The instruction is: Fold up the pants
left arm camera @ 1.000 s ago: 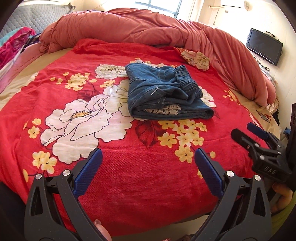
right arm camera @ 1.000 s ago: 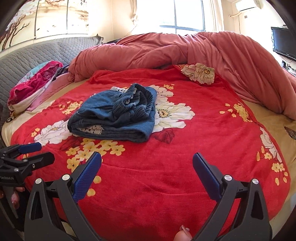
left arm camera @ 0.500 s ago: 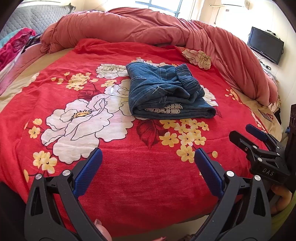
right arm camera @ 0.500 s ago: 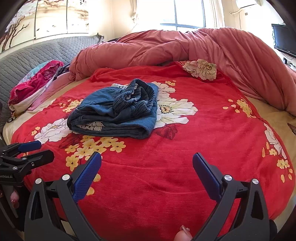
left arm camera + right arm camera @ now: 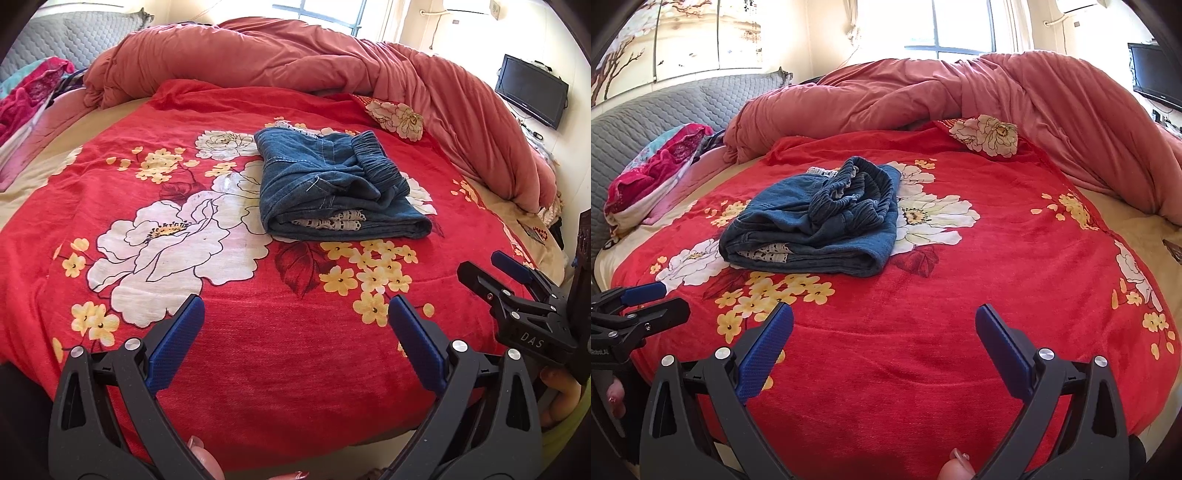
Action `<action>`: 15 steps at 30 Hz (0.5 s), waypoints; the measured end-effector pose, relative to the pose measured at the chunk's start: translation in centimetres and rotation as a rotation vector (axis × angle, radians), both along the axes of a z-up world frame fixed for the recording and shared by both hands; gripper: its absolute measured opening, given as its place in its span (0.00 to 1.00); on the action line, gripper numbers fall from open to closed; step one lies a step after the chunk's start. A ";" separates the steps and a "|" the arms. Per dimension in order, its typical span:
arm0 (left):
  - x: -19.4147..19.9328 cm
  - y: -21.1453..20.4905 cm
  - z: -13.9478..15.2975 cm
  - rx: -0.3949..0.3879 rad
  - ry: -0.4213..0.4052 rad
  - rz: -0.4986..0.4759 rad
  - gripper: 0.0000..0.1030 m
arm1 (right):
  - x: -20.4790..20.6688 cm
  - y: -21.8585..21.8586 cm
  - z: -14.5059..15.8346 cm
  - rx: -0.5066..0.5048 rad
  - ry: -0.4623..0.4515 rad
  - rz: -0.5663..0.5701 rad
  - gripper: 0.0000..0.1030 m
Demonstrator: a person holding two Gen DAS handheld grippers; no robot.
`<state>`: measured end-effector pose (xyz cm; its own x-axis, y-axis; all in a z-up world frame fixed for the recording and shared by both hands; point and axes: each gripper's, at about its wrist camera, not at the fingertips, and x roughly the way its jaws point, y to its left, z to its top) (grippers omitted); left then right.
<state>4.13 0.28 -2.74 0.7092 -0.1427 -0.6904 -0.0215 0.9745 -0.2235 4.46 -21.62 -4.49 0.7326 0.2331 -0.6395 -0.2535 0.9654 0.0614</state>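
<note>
"DAS" on right tongs [image 5: 517, 284] (white lettering)

Bed [image 5: 66, 147] covered by a red flowered blanket [image 5: 258, 350]. Folded blue pants [image 5: 332, 188] lie on the blanket near its middle; a bunched pink quilt [image 5: 295, 55] lies along the far and right edges.

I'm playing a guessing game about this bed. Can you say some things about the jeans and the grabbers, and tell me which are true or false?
1. The jeans lie folded on the red floral blanket. True.
2. The left gripper pinches the jeans. False: it is open, holding nothing.
3. The right gripper is open. True.
4. The pink duvet covers the jeans. False: it is bunched behind them.
</note>
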 end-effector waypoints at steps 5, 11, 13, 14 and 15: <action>0.0 0.0 0.1 -0.005 0.003 -0.001 0.91 | 0.0 0.1 -0.2 -0.004 0.010 0.006 0.95; 0.1 0.0 0.2 -0.006 0.002 -0.004 0.91 | 0.1 0.1 -0.2 -0.006 0.009 0.002 0.95; 0.1 0.0 0.1 -0.005 0.005 -0.001 0.91 | 0.1 0.0 -0.3 -0.005 0.012 -0.002 0.95; 0.1 0.0 0.1 -0.005 0.006 -0.001 0.91 | 0.1 0.0 -0.3 -0.004 0.013 -0.002 0.95; 0.1 0.0 0.1 -0.004 0.008 0.000 0.91 | 0.2 0.0 -0.3 -0.005 0.014 -0.002 0.95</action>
